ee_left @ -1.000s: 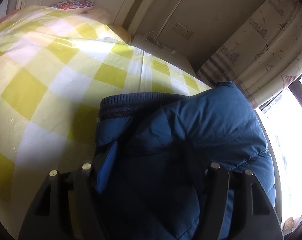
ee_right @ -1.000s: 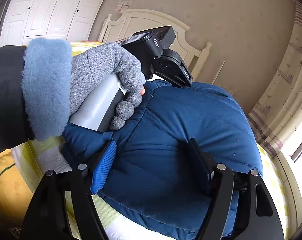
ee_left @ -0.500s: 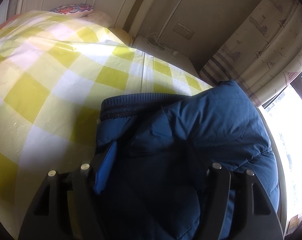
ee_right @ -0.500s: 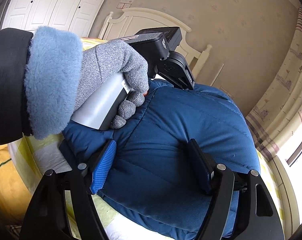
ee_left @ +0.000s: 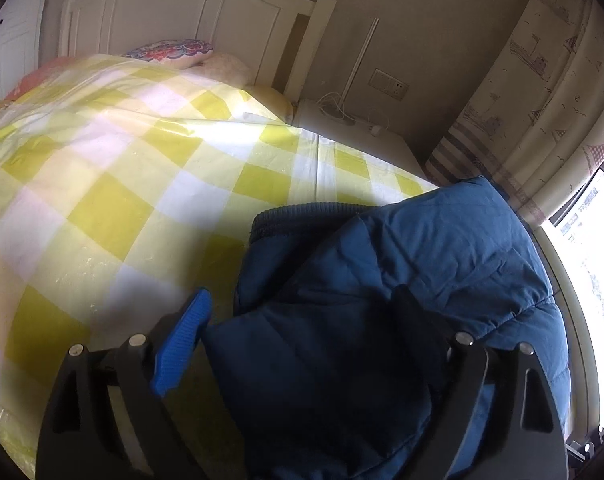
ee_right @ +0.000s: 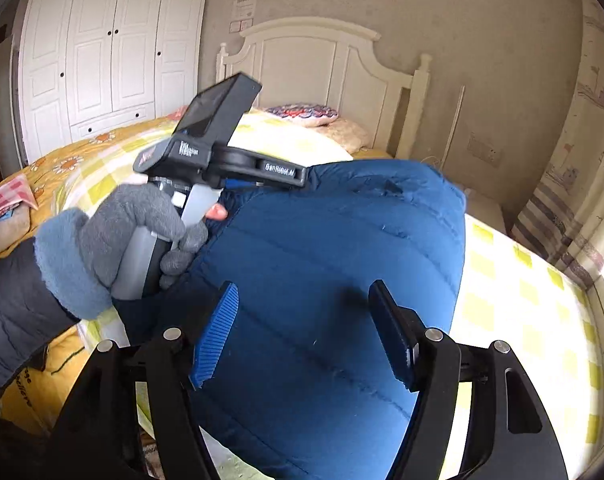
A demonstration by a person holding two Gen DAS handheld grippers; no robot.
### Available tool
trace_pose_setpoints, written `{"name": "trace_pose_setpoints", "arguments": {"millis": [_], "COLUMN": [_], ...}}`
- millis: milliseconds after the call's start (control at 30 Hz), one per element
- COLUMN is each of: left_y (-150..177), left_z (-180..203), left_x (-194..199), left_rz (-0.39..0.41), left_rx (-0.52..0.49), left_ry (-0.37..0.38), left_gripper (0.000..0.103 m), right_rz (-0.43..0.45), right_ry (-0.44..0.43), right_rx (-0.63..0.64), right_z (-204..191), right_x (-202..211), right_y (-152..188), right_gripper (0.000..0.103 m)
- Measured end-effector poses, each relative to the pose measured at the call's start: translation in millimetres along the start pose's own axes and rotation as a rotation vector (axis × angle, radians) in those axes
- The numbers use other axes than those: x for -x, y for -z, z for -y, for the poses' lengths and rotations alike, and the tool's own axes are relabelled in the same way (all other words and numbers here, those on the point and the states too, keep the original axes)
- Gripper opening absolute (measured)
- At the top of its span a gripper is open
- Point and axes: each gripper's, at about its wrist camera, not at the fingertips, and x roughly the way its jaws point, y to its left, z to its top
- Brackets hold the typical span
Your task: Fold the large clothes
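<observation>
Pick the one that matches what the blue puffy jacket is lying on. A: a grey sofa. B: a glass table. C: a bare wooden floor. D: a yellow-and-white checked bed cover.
D: the blue puffy jacket lies bunched on the yellow-and-white checked bed cover, with the white headboard behind.

my left hand [ee_right: 141, 224] wore grey knit fingerless glove, fluffy light-blue cuff, dark quilted sleeve [ee_right: 13, 316] behind. my left gripper [ee_left: 302, 320] and right gripper [ee_right: 306, 320] were black frames, silver screws, one ribbed blue pad, one black pad each. white lettering ran along side of left one.
</observation>
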Motion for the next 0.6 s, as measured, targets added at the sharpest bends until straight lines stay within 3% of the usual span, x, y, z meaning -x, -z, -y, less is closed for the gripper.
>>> {"name": "trace_pose_setpoints", "arguments": {"millis": [100,133,233,333,467,533,600], "left_y": [2,2,3,3,4,4,4], "left_z": [-1,0,2,2,-1,-1,-2], "left_x": [2,2,4,4,2,2,0], "left_rz": [0.005,0.006,0.013,0.018,0.011,0.008,0.01], "left_rx": [-0.011,-0.014,-0.026,-0.028,-0.021,-0.02,-0.023], "left_ry": [-0.016,-0.023,-0.044,-0.051,-0.049,-0.049,-0.073], "left_gripper": [0.096,0.096,0.098,0.099,0.101,0.101,0.101], "right_rz": [-0.034,-0.007,0.071,0.06,-0.029,-0.139,-0.215], "right_ry": [-0.097,-0.101,-0.02,-0.015,-0.051,-0.032,-0.106], "right_rx": [0.005,-0.007,-0.006,-0.01,-0.026,0.022,-0.032], "right_z": [16,28,64,95,124,126,135], "right_x": [6,11,7,-30,-96,-138,-176], "right_y": [-14,-26,-68,-106,-133,-125,-99], "right_gripper": [0.066,0.066,0.066,0.066,0.064,0.064,0.064]}}
